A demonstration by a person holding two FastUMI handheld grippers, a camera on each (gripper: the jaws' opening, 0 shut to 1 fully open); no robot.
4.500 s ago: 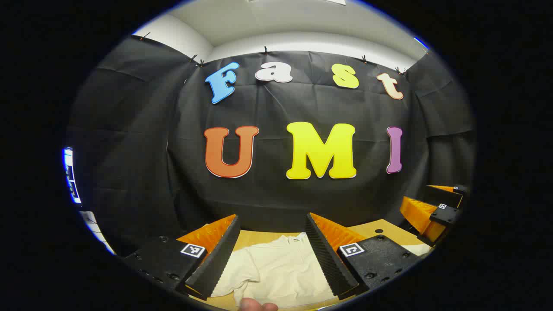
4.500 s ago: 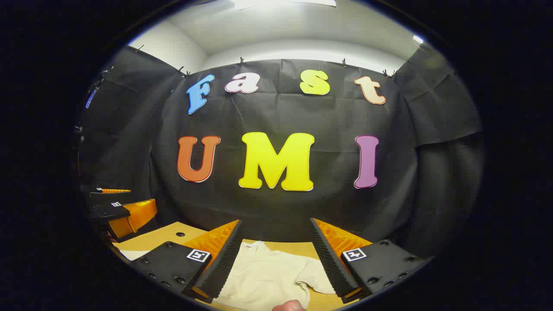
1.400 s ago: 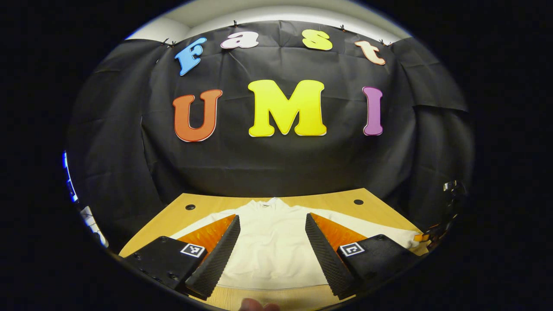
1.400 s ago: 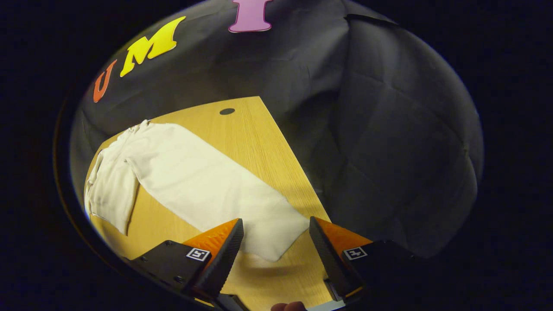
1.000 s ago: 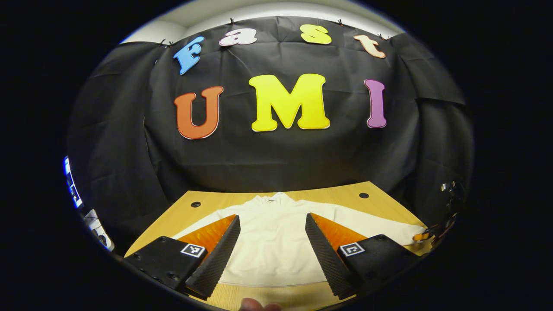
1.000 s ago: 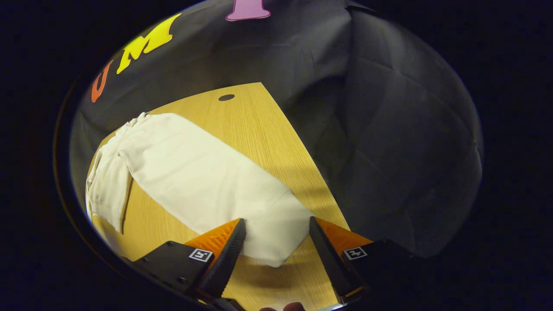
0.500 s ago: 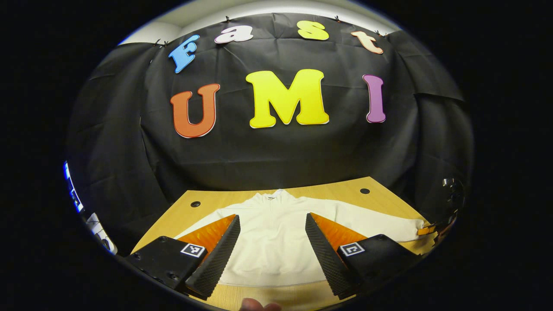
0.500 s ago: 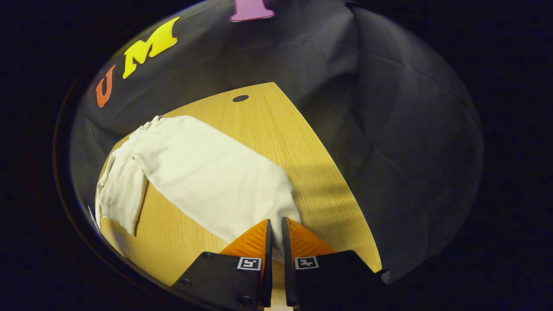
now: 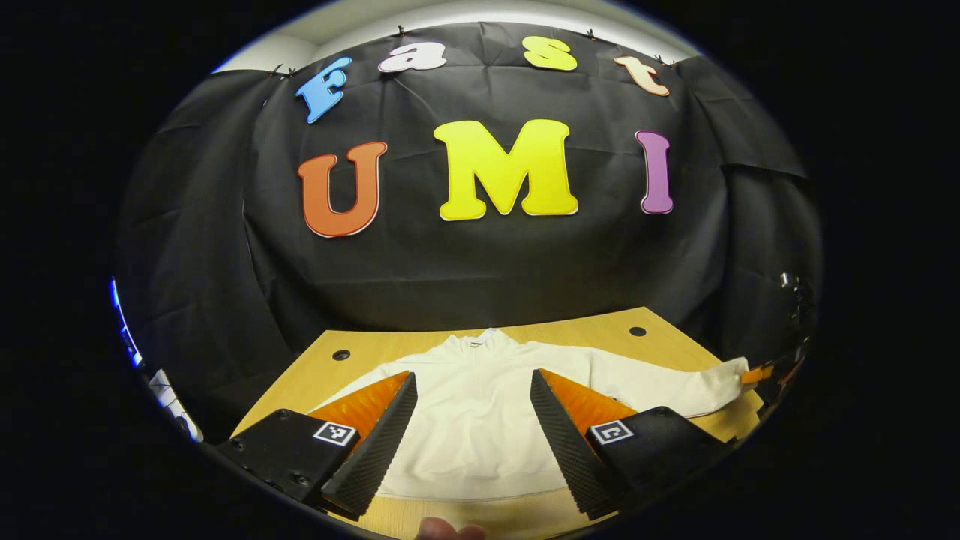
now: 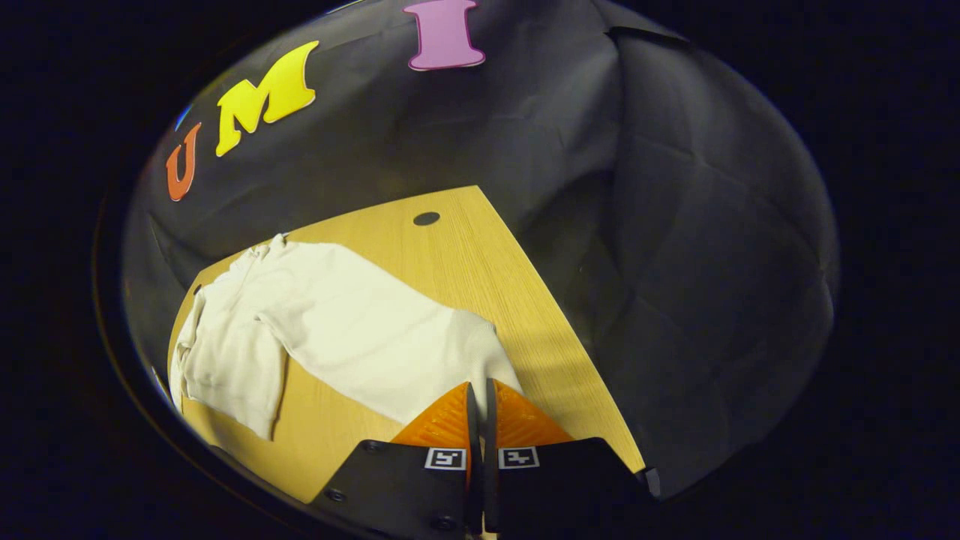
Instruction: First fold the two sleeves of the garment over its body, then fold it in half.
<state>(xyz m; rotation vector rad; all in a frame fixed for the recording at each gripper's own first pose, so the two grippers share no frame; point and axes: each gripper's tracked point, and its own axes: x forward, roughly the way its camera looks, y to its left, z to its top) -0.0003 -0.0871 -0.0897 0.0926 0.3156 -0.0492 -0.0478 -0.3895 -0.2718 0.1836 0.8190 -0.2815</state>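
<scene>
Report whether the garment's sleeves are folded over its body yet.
Not yet: the garment lies spread, the right sleeve stretched sideways, its cuff pinched by the right hand-held gripper.

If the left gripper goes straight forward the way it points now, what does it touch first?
Probably the body of the white garment, which lies on the table between the open fingers of the left gripper. Depth is unclear; a level path could instead reach the black cloth wall.
</scene>
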